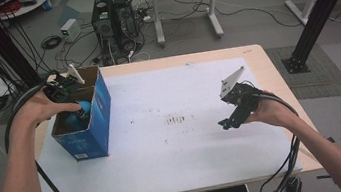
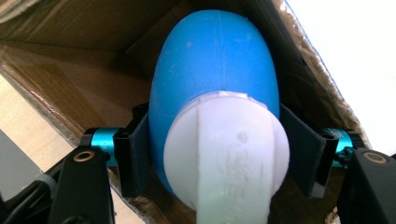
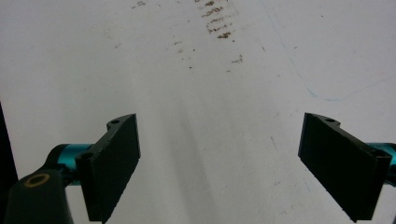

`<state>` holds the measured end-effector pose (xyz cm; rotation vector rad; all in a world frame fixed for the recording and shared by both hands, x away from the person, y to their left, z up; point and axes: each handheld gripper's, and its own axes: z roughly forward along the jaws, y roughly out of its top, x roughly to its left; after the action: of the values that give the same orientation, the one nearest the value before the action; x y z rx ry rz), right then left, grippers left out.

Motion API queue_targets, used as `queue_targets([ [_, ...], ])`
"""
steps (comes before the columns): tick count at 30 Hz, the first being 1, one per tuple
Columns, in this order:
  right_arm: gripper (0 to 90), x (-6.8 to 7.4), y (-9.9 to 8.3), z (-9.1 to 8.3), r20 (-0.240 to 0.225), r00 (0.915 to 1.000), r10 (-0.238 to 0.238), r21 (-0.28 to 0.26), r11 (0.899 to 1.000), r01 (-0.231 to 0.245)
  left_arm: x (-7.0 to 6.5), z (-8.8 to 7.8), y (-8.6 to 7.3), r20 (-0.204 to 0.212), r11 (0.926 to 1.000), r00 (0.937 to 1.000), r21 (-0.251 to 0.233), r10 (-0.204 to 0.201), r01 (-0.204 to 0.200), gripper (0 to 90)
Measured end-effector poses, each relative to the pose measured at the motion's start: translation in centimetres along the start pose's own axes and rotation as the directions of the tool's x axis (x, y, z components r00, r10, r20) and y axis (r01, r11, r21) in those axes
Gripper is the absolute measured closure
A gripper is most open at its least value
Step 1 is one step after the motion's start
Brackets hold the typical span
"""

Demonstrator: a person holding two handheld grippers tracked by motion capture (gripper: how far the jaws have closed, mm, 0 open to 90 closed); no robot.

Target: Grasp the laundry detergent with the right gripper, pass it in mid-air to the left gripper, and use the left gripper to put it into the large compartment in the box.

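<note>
Left hand-held gripper (image 2: 219, 154) is down inside the open blue cardboard box (image 1: 101, 105), jaws pinching a smooth blue egg-shaped object (image 2: 215, 70) on both flanks; its long axis runs straight away from the jaws toward the box's brown corrugated wall, rounded blue end farthest out, flat white plastic cap (image 2: 229, 154) with a raised rib nearest the camera. Right hand-held gripper (image 3: 219, 158) hangs over the bench (image 3: 196, 93), jaws spread wide with nothing between them, matte white sheet with brown smudges ahead of the tips.

One blue cardboard box (image 1: 92, 118), one blue-and-white object (image 2: 215, 93), perhaps a bulb, two grippers, one white mat (image 1: 188, 164)
</note>
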<state>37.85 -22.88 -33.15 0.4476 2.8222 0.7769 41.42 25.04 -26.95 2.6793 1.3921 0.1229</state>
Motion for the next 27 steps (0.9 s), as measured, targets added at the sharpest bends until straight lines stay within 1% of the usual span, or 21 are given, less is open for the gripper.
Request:
queue_targets([
  [6,12.0,0.0,0.0,0.0,0.001,1.0000,0.003,0.000,1.000,-0.003,-0.2,-0.4,0.1,-0.014,0.9999,0.9998,0.004,0.015,-0.015,33.2],
  [8,12.0,0.0,0.0,-0.1,0.003,1.0000,0.003,0.001,1.000,-0.003,-0.2,-0.6,0.1,-0.020,0.9999,0.9997,-0.004,0.013,-0.013,33.2],
  [11,12.0,0.0,0.0,0.0,0.004,1.0000,0.003,0.001,1.000,-0.003,-0.2,-1.0,0.1,-0.031,0.9998,0.9993,0.002,0.018,-0.018,33.2],
  [12,12.0,0.0,0.0,0.0,0.002,1.0000,0.002,0.000,1.000,-0.002,-0.2,-1.1,0.1,-0.034,0.9999,0.9993,-0.007,0.012,-0.013,33.2],
  [14,12.0,0.0,0.0,0.0,0.002,1.0000,0.001,0.000,1.000,-0.001,-0.3,-1.2,0.1,-0.032,0.9998,0.9993,-0.009,0.018,-0.018,33.2],
  [15,12.0,0.0,0.0,0.0,0.003,1.0000,0.001,0.000,1.000,-0.001,-0.3,-1.4,0.1,-0.033,0.9995,0.9990,-0.002,0.030,-0.030,33.2],
  [16,12.0,0.0,0.0,0.0,0.003,1.0000,0.002,0.000,1.000,-0.002,-0.4,-1.6,0.1,-0.039,0.9995,0.9987,-0.003,0.032,-0.032,33.2],
  [18,12.0,0.0,0.0,-0.1,0.004,1.0000,0.002,0.000,1.000,-0.002,-0.5,-2.0,0.2,-0.051,0.9995,0.9983,-0.018,0.026,-0.027,33.2],
  [19,12.0,0.0,0.0,-0.1,0.005,1.0000,0.000,-0.001,1.000,0.000,-0.5,-2.3,0.2,-0.054,0.9993,0.9980,-0.017,0.031,-0.032,33.2],
  [21,12.0,0.0,0.0,-0.1,0.006,1.0000,0.001,-0.002,1.000,-0.001,-0.6,-2.8,0.2,-0.051,0.9992,0.9981,-0.017,0.035,-0.036,33.2],
  [22,12.0,0.0,0.0,-0.2,0.006,1.0000,0.005,-0.001,1.000,-0.005,-0.6,-3.2,0.3,-0.047,0.9989,0.9982,-0.027,0.038,-0.039,33.2],
  [24,12.0,0.0,0.0,-0.2,0.007,1.0000,0.003,-0.003,1.000,-0.003,-0.6,-3.8,0.3,-0.050,0.9983,0.9984,-0.050,0.027,-0.030,33.2],
  [27,12.0,0.0,0.0,-0.2,0.008,1.0000,0.003,-0.004,1.000,-0.003,-0.6,-4.4,0.4,-0.073,0.9984,0.9967,-0.043,0.034,-0.038,33.2],
])
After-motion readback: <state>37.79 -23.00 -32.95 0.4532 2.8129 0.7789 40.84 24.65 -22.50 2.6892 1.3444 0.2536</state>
